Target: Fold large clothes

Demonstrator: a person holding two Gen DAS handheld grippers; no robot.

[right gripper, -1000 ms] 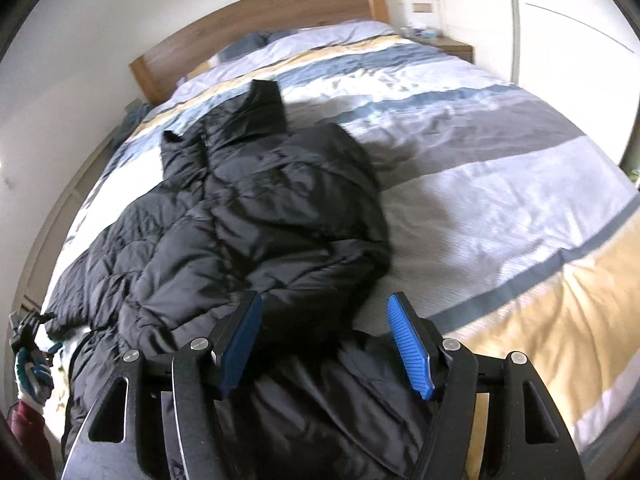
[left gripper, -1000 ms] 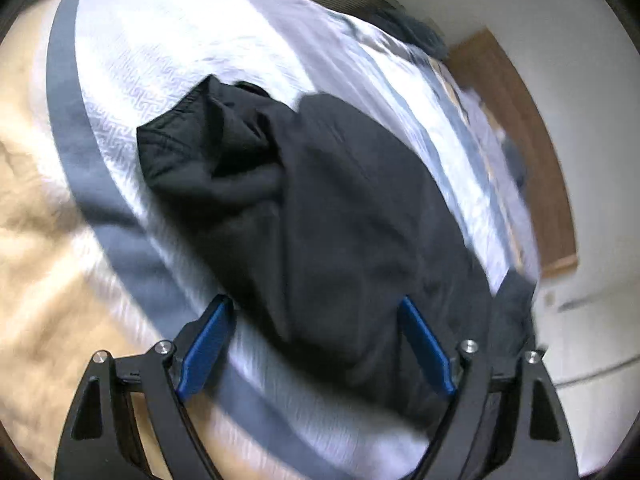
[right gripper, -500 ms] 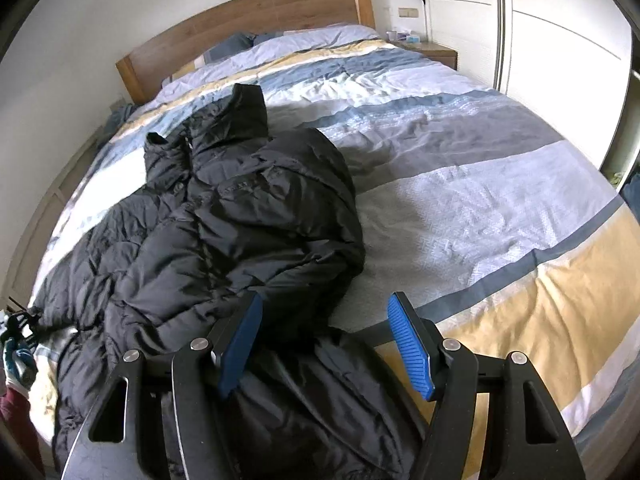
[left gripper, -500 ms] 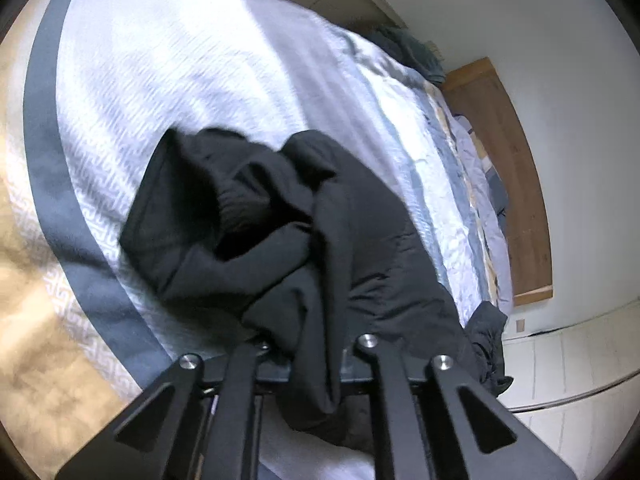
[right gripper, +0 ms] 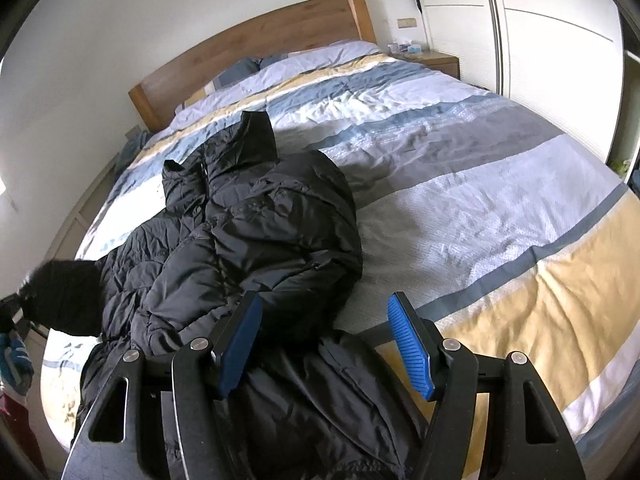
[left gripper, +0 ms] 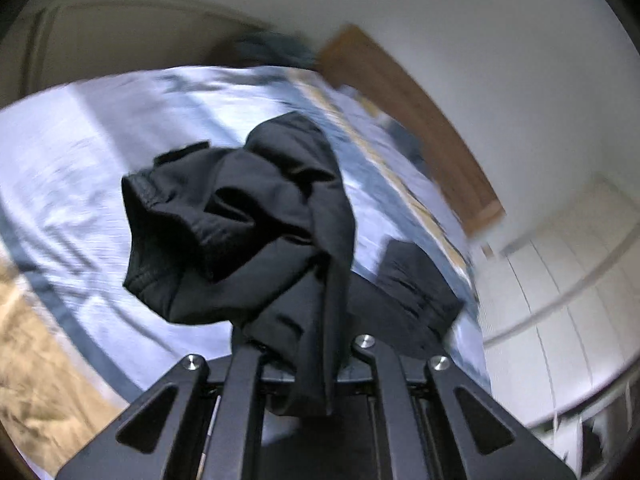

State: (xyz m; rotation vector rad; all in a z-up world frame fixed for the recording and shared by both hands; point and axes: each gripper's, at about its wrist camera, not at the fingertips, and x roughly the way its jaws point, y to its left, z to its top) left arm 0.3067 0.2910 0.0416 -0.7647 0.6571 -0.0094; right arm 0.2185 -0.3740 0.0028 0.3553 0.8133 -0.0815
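1. Surface: bed (right gripper: 460,208) w/ striped duvet, bands of white, grey, blue and yellow, creased throughout. Duvet also in left wrist view (left gripper: 80,168), blurred there.
2. Room: wooden headboard (right gripper: 256,44) against white wall at far end; pillows (right gripper: 280,68) below it. Nightstand (right gripper: 436,60) at bed's far right corner, small items on top, too small to ID. White wardrobe doors (right gripper: 540,28) along right side.
3. Task item: black puffer jacket (right gripper: 256,232) lies on left half of bed, collar end toward headboard, body bunched and partly doubled over itself. Near hem runs under right gripper, reaching bed's near edge.
4. Right gripper (right gripper: 324,344): jaws wide apart, blue pads showing, nothing between them. Hovers above jacket's near part; contact w/ fabric cannot be confirmed.
5. Left gripper (left gripper: 304,356): jaws closed tight on a fold of the jacket's black fabric (left gripper: 256,220). Pads hidden by cloth. The gripped part is lifted off the duvet, hanging in a loose bunch ahead of the jaws w/ a ribbed cuff opening visible at left.
6. Left wrist view is tilted and motion-blurred; headboard (left gripper: 408,120) and wardrobe (left gripper: 552,280) recognisable, finer detail not.
7. In right wrist view, a dark blurred mass (right gripper: 64,300) at far left edge beside jacket; cannot ID w/ certainty.
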